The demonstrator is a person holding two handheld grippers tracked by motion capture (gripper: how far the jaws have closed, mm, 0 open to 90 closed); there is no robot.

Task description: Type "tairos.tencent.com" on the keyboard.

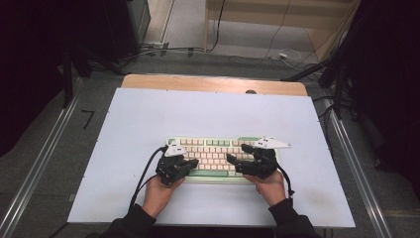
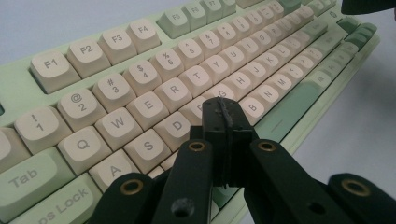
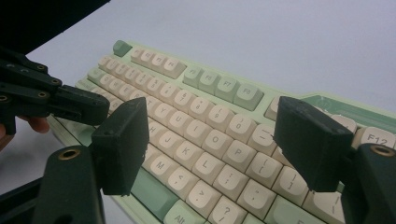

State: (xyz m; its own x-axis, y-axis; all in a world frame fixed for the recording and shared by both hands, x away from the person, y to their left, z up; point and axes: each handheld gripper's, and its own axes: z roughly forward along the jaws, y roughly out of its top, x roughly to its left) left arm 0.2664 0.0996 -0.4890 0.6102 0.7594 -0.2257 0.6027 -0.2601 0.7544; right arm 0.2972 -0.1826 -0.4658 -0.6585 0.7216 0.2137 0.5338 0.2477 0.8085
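We worked on a pale mat [image 1: 148, 114] covering the wooden table [image 1: 213, 82] (cables littered the grey floor beyond). The green keyboard [image 1: 218, 148] sat near the mat's front edge, bare mat all around. Our left gripper [image 2: 223, 122] was pressed together over the middle keys; our right gripper [image 3: 210, 140] stood apart above them.

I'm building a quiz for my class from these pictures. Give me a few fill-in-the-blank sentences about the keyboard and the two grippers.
1. The left gripper has its fingers ____, with nothing between them.
2. The right gripper has its fingers ____ above the keys.
3. The keyboard has cream keys in a pale ____ case.
4. The keyboard rests on a ____ mat.

Missing words: shut; open; green; white
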